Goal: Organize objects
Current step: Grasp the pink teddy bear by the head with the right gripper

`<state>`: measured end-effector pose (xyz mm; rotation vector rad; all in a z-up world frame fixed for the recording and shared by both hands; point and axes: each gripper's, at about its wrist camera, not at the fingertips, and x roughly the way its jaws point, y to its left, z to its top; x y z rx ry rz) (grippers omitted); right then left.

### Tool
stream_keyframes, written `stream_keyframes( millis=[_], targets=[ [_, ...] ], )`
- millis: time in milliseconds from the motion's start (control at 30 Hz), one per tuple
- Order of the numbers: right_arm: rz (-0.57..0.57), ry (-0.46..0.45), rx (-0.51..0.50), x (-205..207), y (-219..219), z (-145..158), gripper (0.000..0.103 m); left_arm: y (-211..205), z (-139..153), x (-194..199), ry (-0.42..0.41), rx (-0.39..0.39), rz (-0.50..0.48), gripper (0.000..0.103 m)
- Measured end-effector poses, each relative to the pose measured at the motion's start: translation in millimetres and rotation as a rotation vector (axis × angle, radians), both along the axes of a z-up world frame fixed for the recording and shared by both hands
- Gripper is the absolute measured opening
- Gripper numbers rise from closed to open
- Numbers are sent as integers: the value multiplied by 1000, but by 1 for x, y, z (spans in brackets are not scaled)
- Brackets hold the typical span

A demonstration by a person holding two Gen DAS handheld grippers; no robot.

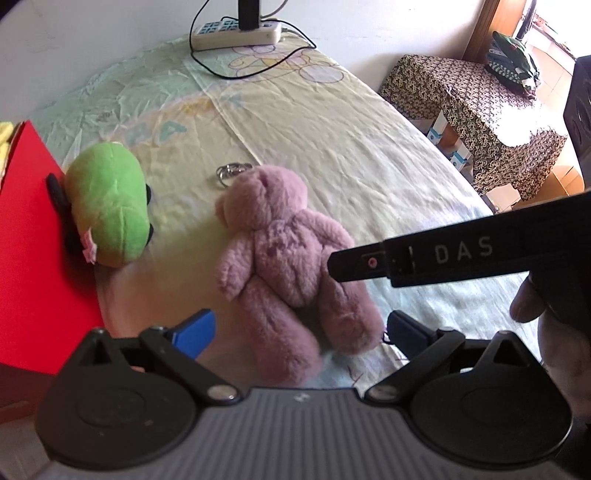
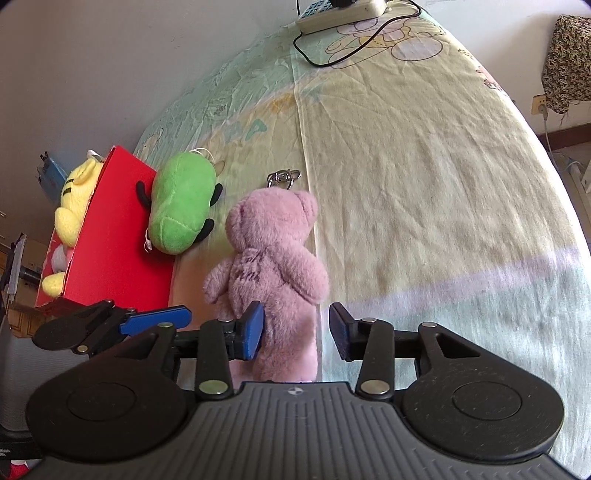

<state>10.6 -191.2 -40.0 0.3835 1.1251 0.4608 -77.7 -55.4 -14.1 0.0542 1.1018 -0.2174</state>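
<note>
A pink plush bear [image 1: 288, 254] lies face down on the bed sheet, with a metal keyring [image 1: 231, 171] at its head. It also shows in the right wrist view [image 2: 271, 266]. My left gripper [image 1: 299, 328] is open, its blue fingers on either side of the bear's legs. My right gripper [image 2: 297, 330] is open around the bear's right leg. A green plush [image 1: 109, 206] leans against a red box [image 1: 33, 236]. A yellow plush [image 2: 74, 206] sits inside the red box [image 2: 118, 236].
A power strip [image 1: 236, 33] with a black cable lies at the bed's far end. A table with a patterned cloth [image 1: 476, 99] stands right of the bed. The right gripper's body [image 1: 461, 251] crosses the left wrist view.
</note>
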Motion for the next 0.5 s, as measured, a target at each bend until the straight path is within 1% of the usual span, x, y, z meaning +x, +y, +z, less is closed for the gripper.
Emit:
stream_keyframes(
  millis=[167, 233, 367, 500],
  targets=[
    [-14, 3, -2, 4, 0, -1, 46, 8, 5, 10, -2, 18, 36, 99],
    [-24, -6, -5, 7, 0, 0, 51, 11, 6, 15, -3, 23, 51, 99],
    [-35, -28, -11, 13, -1, 4, 54, 13, 4, 22, -3, 25, 60, 100],
    [-26, -26, -13, 21, 1, 3, 54, 12, -1, 29, 7, 29, 66, 100]
  ],
)
